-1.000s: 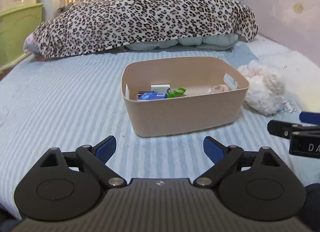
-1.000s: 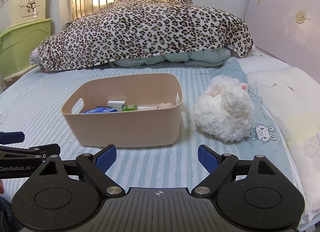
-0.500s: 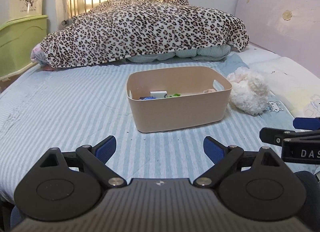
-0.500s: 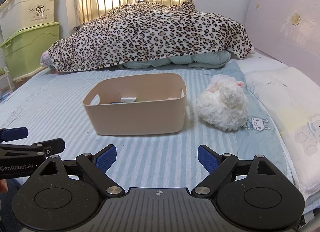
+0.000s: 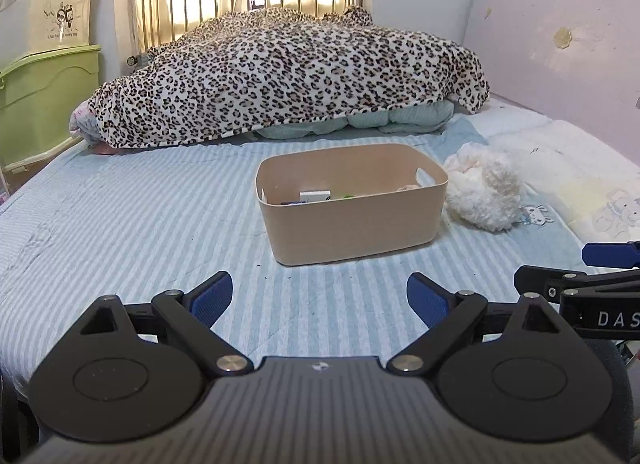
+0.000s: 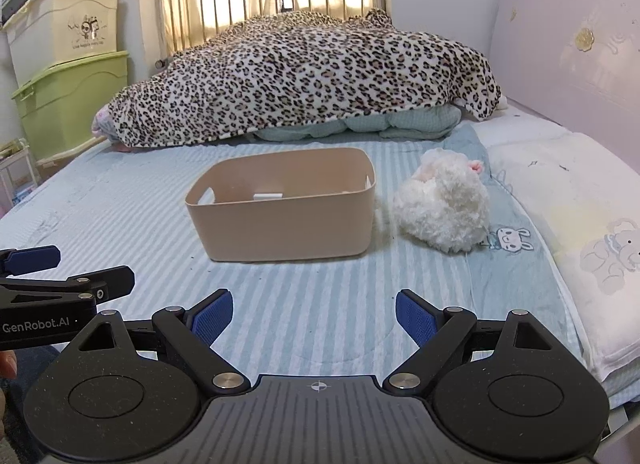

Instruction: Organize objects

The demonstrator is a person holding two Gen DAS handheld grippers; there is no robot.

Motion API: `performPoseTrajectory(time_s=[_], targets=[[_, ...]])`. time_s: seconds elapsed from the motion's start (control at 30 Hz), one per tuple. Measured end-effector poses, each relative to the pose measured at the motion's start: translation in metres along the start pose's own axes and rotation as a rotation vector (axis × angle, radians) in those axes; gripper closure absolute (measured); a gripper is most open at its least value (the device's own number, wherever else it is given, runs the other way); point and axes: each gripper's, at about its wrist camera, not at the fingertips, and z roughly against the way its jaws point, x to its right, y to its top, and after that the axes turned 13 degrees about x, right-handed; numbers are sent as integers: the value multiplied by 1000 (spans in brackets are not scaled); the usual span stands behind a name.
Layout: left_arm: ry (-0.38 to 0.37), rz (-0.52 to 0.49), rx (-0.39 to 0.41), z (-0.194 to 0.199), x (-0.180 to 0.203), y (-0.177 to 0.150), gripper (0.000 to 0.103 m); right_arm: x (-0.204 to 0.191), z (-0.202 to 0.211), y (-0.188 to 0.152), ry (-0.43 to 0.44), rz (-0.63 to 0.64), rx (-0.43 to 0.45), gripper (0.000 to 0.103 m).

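The bin (image 5: 352, 219) sits upright mid-bed on the striped sheet (image 5: 140, 223), holding a white box (image 5: 315, 196) and a few small items, one perhaps a green wrapper, too low behind the wall to tell. A plush toy (image 5: 482, 193) lies just beside its right end, with the leopard blanket (image 5: 288, 75) heaped well behind and a pillow (image 6: 580, 232) at far right. Near the bed's front edge, well apart from the bin, the left gripper (image 5: 320, 298) and right gripper (image 6: 314, 314) hover side by side, jaws spread wide with nothing between them.
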Motion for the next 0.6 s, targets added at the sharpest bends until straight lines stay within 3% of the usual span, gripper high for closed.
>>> performPoseTrajectory(time_s=[0.27,0.6], targets=[[-14,0,28,20,3,3,8,-5,18,-1,8,25,14,13],[-27,16,-4,23,-1,1,8,-4,27,2,3,29,26,13]])
